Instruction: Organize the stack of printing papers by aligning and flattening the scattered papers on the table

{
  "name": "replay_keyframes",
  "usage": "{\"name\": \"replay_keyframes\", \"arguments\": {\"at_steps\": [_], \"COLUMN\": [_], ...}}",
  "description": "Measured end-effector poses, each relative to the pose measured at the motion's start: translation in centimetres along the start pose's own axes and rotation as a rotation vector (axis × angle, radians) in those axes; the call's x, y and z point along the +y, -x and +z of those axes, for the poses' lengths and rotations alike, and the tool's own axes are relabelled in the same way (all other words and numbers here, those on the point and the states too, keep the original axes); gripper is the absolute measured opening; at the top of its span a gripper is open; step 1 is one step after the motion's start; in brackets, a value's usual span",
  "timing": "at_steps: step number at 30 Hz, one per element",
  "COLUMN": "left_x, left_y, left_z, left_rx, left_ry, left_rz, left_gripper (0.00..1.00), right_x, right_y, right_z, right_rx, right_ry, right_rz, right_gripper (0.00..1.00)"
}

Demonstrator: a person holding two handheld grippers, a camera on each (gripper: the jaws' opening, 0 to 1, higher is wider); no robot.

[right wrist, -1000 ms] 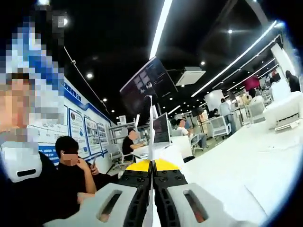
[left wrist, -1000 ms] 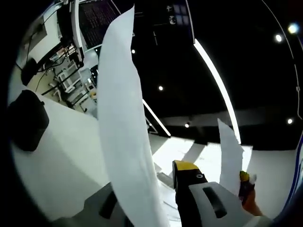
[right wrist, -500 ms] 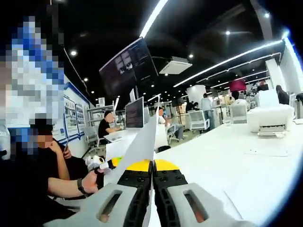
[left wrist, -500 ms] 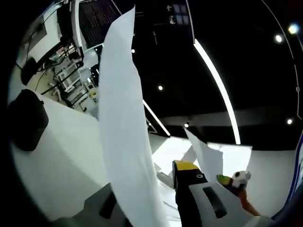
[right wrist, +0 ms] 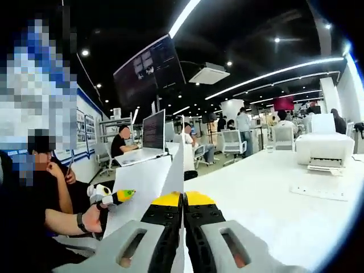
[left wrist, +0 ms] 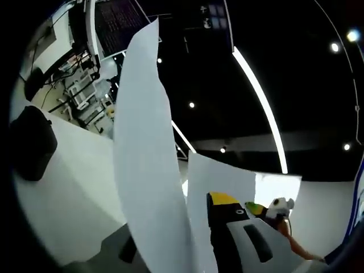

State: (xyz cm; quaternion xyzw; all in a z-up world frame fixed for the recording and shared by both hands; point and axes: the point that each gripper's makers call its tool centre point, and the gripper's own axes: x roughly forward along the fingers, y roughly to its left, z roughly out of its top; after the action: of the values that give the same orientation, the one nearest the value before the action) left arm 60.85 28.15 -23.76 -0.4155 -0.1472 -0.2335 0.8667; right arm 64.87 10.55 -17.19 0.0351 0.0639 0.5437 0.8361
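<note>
- In the left gripper view, a white sheet of paper [left wrist: 149,170] rises from between the jaws of the left gripper [left wrist: 190,239] and curves up across the middle of the picture; it looks clean and unfolded, bowed along its length.
- The left gripper is closed on that sheet. The sheet hides most of the left-hand jaw, so just the yellow-tipped right-hand jaw shows well.
- A second sheet [left wrist: 219,179] stands behind and to the right of the first, and its lower edge is hidden by the jaw.
- Beside that second sheet the other gripper's tip [left wrist: 267,209] enters from the right, with yellow, green and white parts; how it meets the paper is too small to tell.
- The white table [left wrist: 68,193] lies to the left, with a dark object [left wrist: 31,145] on it whose kind I cannot make out.
- In the right gripper view, the right gripper [right wrist: 183,200] has its jaws pressed together on a thin white paper edge [right wrist: 177,170] seen edge-on, rising from the tips.
- To the left a hand [right wrist: 94,216] holds the left gripper's end [right wrist: 114,196] against a white sheet [right wrist: 142,182].
- The table [right wrist: 267,193] stretches to the right, with a printer [right wrist: 325,152] on it.
</note>
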Motion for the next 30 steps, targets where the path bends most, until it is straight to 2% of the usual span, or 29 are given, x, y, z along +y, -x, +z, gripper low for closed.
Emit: {"name": "replay_keyframes", "arguments": {"at_steps": [4,16,30], "left_x": [0.0,0.3,0.3], "left_y": [0.0,-0.1,-0.2], "left_z": [0.0,0.1,0.0], "left_rx": [0.001,0.002,0.009], "left_ry": [0.000,-0.011,-0.025], "left_rz": [-0.002,-0.002,-0.007], "left_gripper": [0.20,0.20,0.22], "right_x": [-0.6,0.6,1.2], "right_y": [-0.6,-2.0,-3.4], "right_z": [0.1,0.9,0.8], "right_rx": [-0.001,-0.046,-0.057], "right_ry": [-0.008,0.014,-0.030], "right_rz": [0.001,0.062,0.115], "right_gripper": [0.00,0.00,0.00]}}
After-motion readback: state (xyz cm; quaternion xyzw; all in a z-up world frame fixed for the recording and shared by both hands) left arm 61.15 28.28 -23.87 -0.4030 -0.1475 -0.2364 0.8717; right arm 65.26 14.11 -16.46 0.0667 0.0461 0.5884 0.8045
